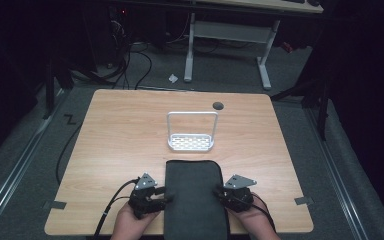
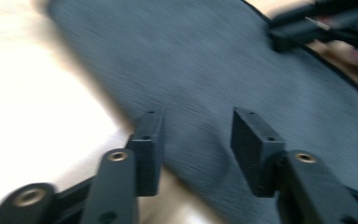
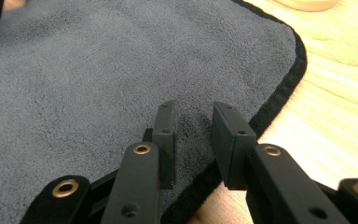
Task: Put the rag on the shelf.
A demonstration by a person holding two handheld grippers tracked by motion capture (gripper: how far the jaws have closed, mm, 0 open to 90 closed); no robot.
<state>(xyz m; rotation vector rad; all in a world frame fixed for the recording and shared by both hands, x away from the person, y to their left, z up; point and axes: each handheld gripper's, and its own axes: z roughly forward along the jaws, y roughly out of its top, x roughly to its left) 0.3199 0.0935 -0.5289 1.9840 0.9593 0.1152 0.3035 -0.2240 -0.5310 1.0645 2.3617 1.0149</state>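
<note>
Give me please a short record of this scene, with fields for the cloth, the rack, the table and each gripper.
cloth: dark grey cloth with a black hem, lying flat at the near edge of the table
rack: white metal rack with an upright loop handle, beyond the cloth and apart from it
table: light wooden table with a dark round spot near its far edge
left gripper: left gripper at the cloth's left edge, jaws apart, nothing pinched
right gripper: right gripper at the cloth's right hem, jaws apart, nothing pinched

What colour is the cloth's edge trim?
Black, bordering the grey cloth; clearest in the right gripper view.
</note>
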